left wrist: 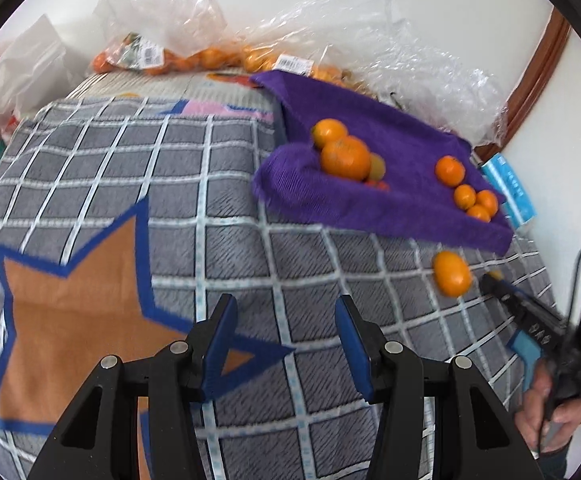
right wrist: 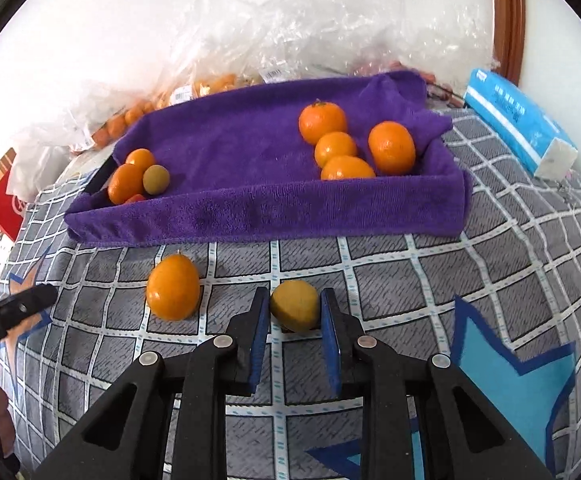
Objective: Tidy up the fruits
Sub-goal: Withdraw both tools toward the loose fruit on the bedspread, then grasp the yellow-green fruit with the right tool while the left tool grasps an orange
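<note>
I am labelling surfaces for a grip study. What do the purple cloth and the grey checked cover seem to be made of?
The purple cloth looks like microfibre or terry towelling: matte, fuzzy pile, soft rounded folds. The grey checked cover seems a woven or plush blanket fabric: matte, with fine hatched texture in each square, probably printed lines.

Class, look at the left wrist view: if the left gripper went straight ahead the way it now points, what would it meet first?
Most likely the grey checked blanket: the left gripper is open, holds nothing and tilts down at bare fabric. The purple towel with its oranges lies further on and rightward, though depth is hard to judge.
</note>
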A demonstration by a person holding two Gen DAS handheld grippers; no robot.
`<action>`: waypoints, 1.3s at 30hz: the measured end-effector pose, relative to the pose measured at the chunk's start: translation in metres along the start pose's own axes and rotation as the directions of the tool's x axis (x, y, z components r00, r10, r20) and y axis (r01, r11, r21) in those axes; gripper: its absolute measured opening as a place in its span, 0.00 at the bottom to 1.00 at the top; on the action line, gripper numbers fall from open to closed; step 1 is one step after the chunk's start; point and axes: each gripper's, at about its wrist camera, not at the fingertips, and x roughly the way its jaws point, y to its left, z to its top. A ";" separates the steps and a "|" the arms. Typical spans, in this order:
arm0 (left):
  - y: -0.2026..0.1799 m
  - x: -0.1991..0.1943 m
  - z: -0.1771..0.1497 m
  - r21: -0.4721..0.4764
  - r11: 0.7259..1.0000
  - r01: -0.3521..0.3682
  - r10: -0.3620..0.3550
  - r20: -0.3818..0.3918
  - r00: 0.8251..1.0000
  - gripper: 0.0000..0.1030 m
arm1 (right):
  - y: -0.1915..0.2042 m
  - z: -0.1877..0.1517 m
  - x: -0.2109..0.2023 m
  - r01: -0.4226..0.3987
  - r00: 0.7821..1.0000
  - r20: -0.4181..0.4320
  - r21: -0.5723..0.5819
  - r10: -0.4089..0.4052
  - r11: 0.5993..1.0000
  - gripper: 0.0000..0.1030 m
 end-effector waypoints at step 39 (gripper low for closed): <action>-0.141 0.049 0.000 0.112 0.994 -0.014 0.013 0.009 1.000 0.30 | -0.081 -0.033 -0.071 0.060 0.988 0.137 0.030 -0.064 0.998 0.24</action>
